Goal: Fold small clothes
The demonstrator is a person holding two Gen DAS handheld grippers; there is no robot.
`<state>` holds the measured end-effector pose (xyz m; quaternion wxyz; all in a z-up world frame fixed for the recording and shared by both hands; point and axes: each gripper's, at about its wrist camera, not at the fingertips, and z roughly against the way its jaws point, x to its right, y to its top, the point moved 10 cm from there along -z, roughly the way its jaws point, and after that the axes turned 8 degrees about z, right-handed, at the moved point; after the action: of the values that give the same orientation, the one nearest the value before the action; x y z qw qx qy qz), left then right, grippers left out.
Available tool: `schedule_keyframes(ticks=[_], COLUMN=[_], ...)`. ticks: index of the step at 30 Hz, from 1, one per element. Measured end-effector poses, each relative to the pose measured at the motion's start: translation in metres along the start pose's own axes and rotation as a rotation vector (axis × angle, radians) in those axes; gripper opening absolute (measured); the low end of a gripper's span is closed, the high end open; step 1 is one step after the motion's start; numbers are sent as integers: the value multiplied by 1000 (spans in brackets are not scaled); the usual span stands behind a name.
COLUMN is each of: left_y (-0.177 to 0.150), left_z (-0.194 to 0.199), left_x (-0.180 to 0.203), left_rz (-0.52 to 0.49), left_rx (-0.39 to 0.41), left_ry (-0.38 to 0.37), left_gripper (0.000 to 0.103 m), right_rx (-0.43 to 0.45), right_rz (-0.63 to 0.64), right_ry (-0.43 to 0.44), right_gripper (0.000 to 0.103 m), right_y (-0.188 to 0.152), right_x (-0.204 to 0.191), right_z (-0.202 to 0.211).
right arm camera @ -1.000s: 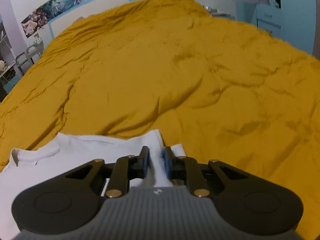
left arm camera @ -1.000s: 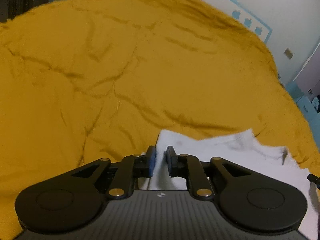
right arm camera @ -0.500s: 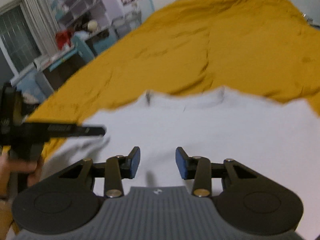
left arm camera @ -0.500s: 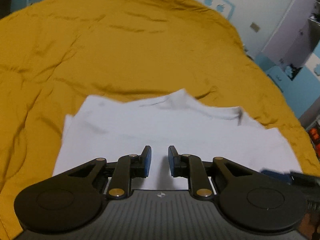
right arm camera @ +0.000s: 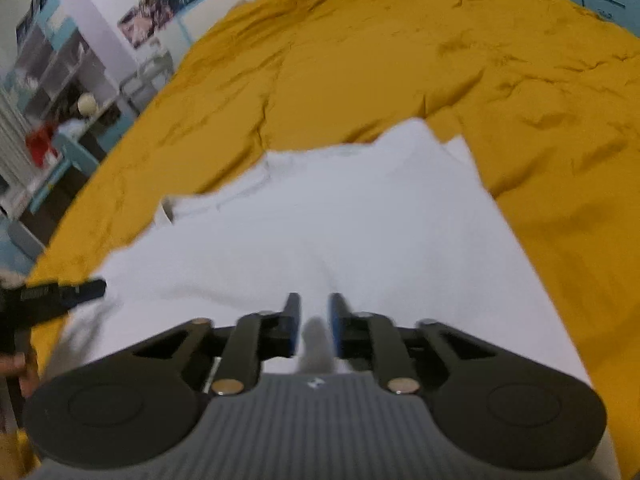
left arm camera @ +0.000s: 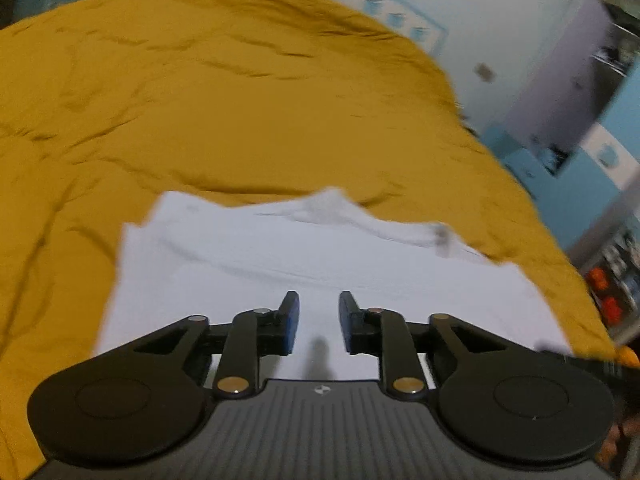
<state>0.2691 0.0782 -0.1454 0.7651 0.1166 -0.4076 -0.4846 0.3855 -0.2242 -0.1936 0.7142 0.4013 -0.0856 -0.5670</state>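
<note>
A second ago each tool pinched a corner of the white shirt (left arm camera: 320, 264); now the left tool (left arm camera: 319, 322) is opening, nothing between its jaws, with the shirt flat ahead on the yellow bedspread (left arm camera: 240, 100). The right tool (right arm camera: 314, 322) is opening too, empty, above the shirt. No legible writing shows.

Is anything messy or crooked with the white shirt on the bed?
A little. The white T-shirt lies mostly flat on the rumpled mustard-yellow blanket, but its far right corner shows a second layer sticking out, so the edges do not line up. Nothing looks torn or spilled.
</note>
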Motion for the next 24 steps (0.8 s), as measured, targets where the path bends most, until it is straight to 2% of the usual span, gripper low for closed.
schedule_keyframes(ticks=[1, 2, 5, 11, 13, 16, 21, 24], left_y=[-4, -9, -19, -29, -33, -35, -35, -26], left_z=[1, 0, -6, -10, -11, -12, -5, 19], left_x=[8, 15, 23, 18, 15, 9, 2, -6], left_rz=[-20, -35, -49, -47, -49, -30, -9, 7], left_rx=[-7, -21, -50, -71, -84, -91, -89, -46], left_ry=[-13, -21, -21, 22, 35, 39, 51, 63], left_gripper=[32, 33, 33, 33, 34, 35, 35, 35], right_rx=[38, 56, 57, -23, -11, 11, 37, 57], right_rz=[11, 25, 33, -16, -44, -93, -139, -137], right_ry=[6, 11, 20, -111, -135, -168, -196, -223], right_gripper=[50, 50, 49, 46, 40, 39, 39, 40], right_y=[8, 14, 28, 28, 28, 31, 24, 25], right_x=[-4, -6, -12, 25, 40, 59, 65, 64], right_z=[3, 4, -11, -43, -39, -31, -22, -8])
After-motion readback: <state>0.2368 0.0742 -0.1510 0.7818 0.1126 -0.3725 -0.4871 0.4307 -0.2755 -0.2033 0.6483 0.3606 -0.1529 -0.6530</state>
